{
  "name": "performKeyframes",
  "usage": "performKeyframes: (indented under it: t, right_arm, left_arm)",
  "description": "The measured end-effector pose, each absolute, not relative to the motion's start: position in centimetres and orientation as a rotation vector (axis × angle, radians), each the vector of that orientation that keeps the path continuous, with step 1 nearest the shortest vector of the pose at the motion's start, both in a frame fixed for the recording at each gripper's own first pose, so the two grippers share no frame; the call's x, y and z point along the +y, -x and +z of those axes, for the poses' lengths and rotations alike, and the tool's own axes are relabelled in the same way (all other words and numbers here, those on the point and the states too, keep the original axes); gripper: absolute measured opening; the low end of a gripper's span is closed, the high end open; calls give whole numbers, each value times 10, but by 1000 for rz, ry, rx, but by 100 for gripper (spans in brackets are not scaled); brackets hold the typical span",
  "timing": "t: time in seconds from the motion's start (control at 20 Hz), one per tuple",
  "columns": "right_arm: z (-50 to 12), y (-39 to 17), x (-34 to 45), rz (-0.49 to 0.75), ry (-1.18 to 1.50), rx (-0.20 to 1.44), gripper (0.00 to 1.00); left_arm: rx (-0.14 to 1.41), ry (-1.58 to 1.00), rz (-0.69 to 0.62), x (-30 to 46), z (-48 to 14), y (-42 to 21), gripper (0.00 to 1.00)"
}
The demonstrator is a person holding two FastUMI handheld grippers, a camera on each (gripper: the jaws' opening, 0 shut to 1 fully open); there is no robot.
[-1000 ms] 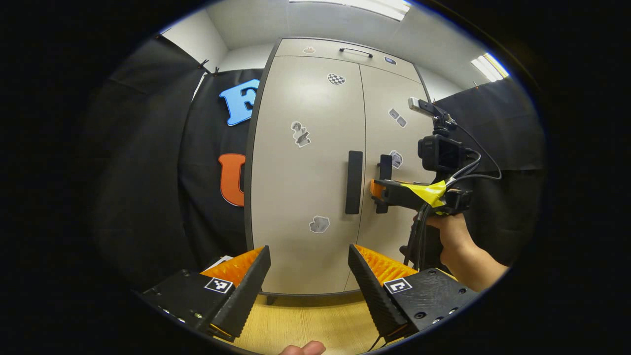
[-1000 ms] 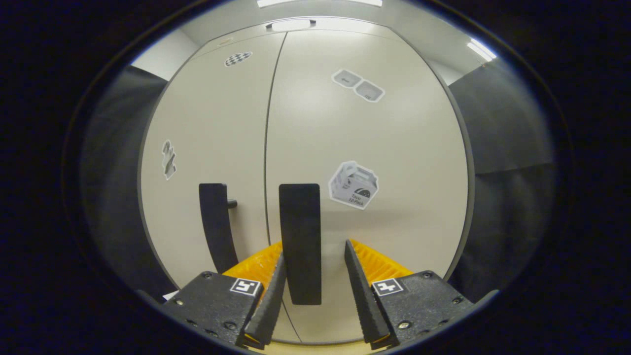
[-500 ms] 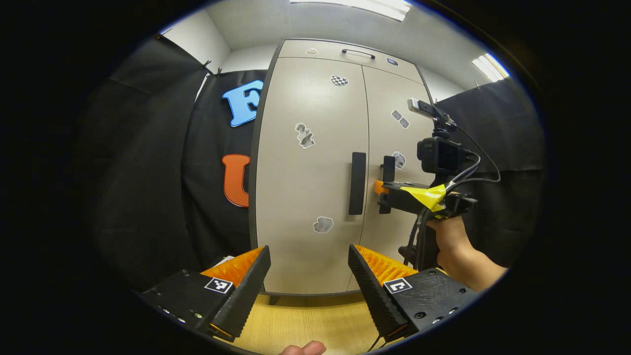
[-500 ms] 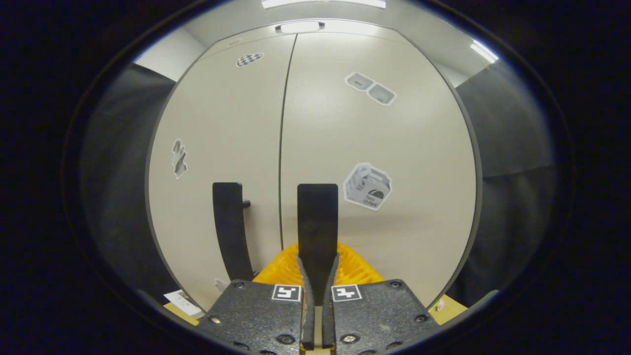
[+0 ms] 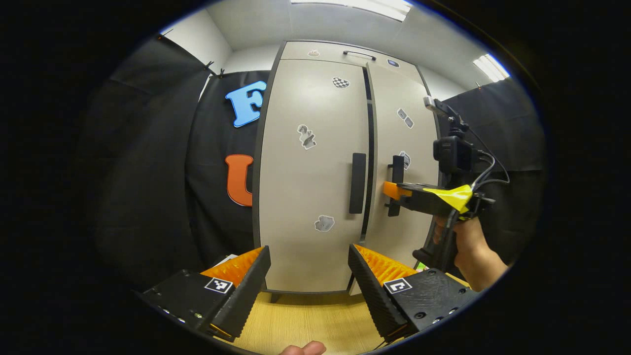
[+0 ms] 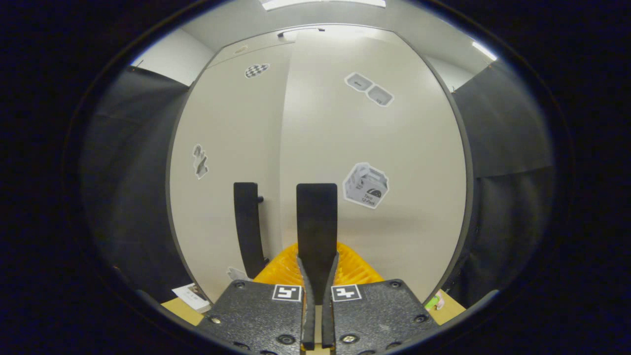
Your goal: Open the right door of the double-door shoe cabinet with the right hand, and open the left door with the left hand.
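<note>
A tall beige double-door shoe cabinet (image 5: 310, 187) stands ahead, with stickers on both doors. Its right door (image 5: 402, 197) is swung a little outward, leaving a dark gap beside the left door (image 5: 310, 123). My right gripper (image 6: 318, 268) is shut on the right door's black vertical handle (image 6: 317, 217); in the left gripper view it is the gripper (image 5: 394, 190) held by a hand (image 5: 468, 246) at that handle (image 5: 396, 172). My left gripper (image 5: 308, 261) is open, well short of the left door's black handle (image 5: 358, 182), which also shows as the bar (image 6: 246, 222) left of the gripped one.
Black cloth walls (image 5: 148, 172) hang on both sides of the cabinet. A wooden floor (image 5: 305, 320) lies below. A drawer front with a small handle (image 5: 359, 52) tops the cabinet. Papers (image 6: 190, 294) lie low at the left.
The right gripper closed on the right door's handle and has pulled the door slightly outward, opening a dark gap between the doors. The left gripper has stayed open and barely moved.
</note>
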State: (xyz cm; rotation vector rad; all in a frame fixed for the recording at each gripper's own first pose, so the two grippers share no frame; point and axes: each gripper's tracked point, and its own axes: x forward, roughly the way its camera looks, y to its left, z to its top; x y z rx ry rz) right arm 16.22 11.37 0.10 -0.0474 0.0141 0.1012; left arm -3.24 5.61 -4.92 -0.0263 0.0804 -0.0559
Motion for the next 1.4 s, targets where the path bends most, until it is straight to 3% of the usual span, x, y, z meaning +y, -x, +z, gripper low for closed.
performKeyframes:
  t: [0.75,1.4]
  right_arm:
    - [8,-62,47,192,53,13,9]
    - [15,-19,-54,91,70,5,6]
  left_arm:
    - [78,22,-92,0,-54,33,95]
    - [66,29,-111,-40,-52,26,95]
